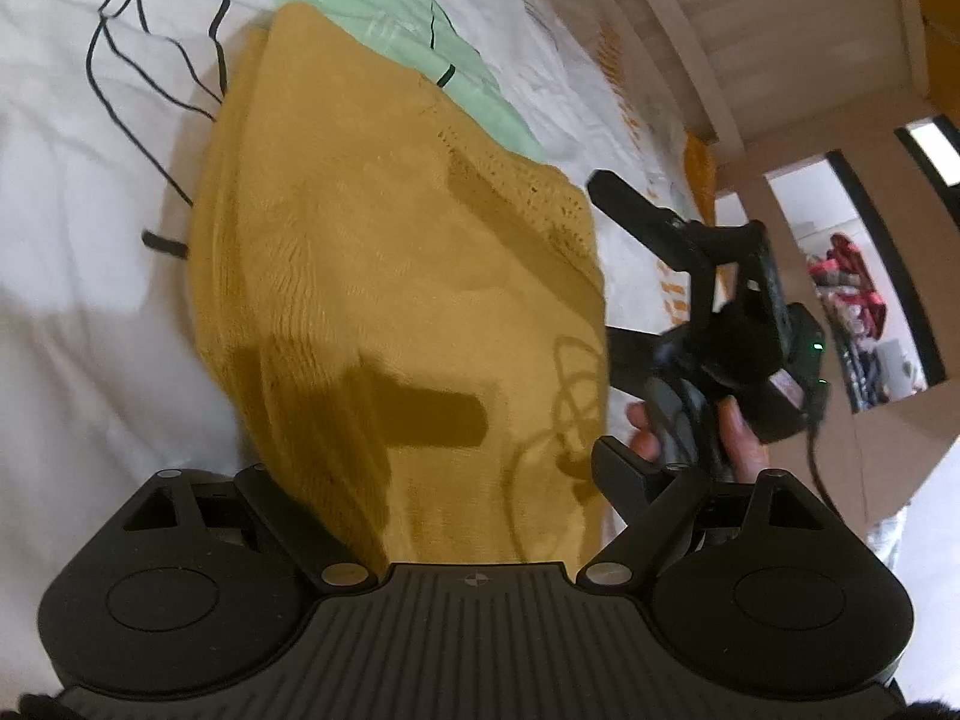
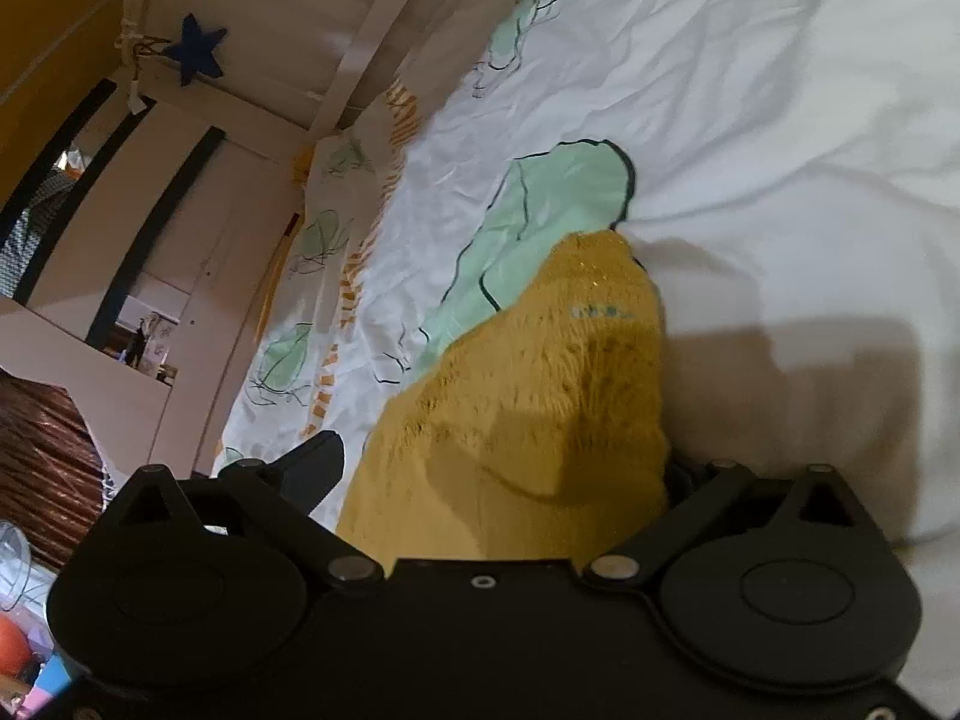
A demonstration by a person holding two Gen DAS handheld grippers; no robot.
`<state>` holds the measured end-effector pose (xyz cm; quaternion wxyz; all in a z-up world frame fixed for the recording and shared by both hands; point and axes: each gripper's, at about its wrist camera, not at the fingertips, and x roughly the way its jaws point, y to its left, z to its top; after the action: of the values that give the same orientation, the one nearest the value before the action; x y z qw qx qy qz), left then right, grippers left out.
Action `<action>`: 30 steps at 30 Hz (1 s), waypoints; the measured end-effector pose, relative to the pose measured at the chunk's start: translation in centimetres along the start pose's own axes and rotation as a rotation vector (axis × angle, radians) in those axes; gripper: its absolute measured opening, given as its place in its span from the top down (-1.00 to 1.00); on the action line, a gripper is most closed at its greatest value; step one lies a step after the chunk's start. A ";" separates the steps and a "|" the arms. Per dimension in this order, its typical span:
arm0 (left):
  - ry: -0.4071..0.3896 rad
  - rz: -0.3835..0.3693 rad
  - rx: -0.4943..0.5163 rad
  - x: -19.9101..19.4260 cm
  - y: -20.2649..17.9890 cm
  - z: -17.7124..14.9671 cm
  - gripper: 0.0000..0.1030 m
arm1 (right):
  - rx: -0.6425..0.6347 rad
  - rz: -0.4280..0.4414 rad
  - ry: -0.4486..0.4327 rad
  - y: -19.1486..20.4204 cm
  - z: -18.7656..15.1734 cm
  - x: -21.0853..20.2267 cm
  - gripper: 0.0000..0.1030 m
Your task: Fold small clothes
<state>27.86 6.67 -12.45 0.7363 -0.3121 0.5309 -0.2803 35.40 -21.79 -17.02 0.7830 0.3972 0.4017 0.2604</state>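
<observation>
A mustard-yellow knitted garment (image 1: pixel 384 276) lies folded on a white bed sheet (image 1: pixel 72 240) with green and black print. In the left wrist view my left gripper (image 1: pixel 444 468) is open over the garment's near end; its right finger (image 1: pixel 624 468) shows, the left one is hidden under the cloth. My right gripper (image 1: pixel 606 264) is at the garment's right edge with its jaws spread. In the right wrist view the garment (image 2: pixel 540 396) fills the gap of my open right gripper (image 2: pixel 504 462), whose left finger (image 2: pixel 318 462) rests beside the cloth.
A white bed frame rail (image 1: pixel 690 60) runs along the far side of the sheet. A doorway (image 1: pixel 858 282) with clutter is at the right. In the right wrist view a blue star (image 2: pixel 195 51) hangs on the wall and small items (image 2: pixel 24 648) lie at lower left.
</observation>
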 end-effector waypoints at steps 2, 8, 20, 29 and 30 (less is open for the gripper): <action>-0.006 -0.006 -0.016 0.0 0.2 -0.1 -0.65 | -0.023 0.000 0.015 0.1 -0.1 0.0 -1.00; 0.021 -0.020 -0.002 0.2 0.0 0.1 -0.35 | -0.102 -0.033 0.072 1.0 -0.3 0.1 -0.84; 0.097 -0.068 0.080 0.5 -3.2 -2.5 0.62 | -0.069 -0.137 0.084 1.9 -2.3 -3.9 0.19; 0.211 -0.102 0.135 -1.3 -6.8 -10.6 0.62 | -0.025 -0.189 0.139 2.5 -8.9 -12.9 0.19; 0.217 -0.100 0.149 -1.4 -7.2 -11.5 0.62 | -0.017 -0.189 0.147 2.4 -9.7 -13.9 0.19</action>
<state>15.83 1.19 -8.94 0.6808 -0.2506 0.5690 -0.3872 19.53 -26.57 -12.70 0.7759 0.3307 0.4913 0.2174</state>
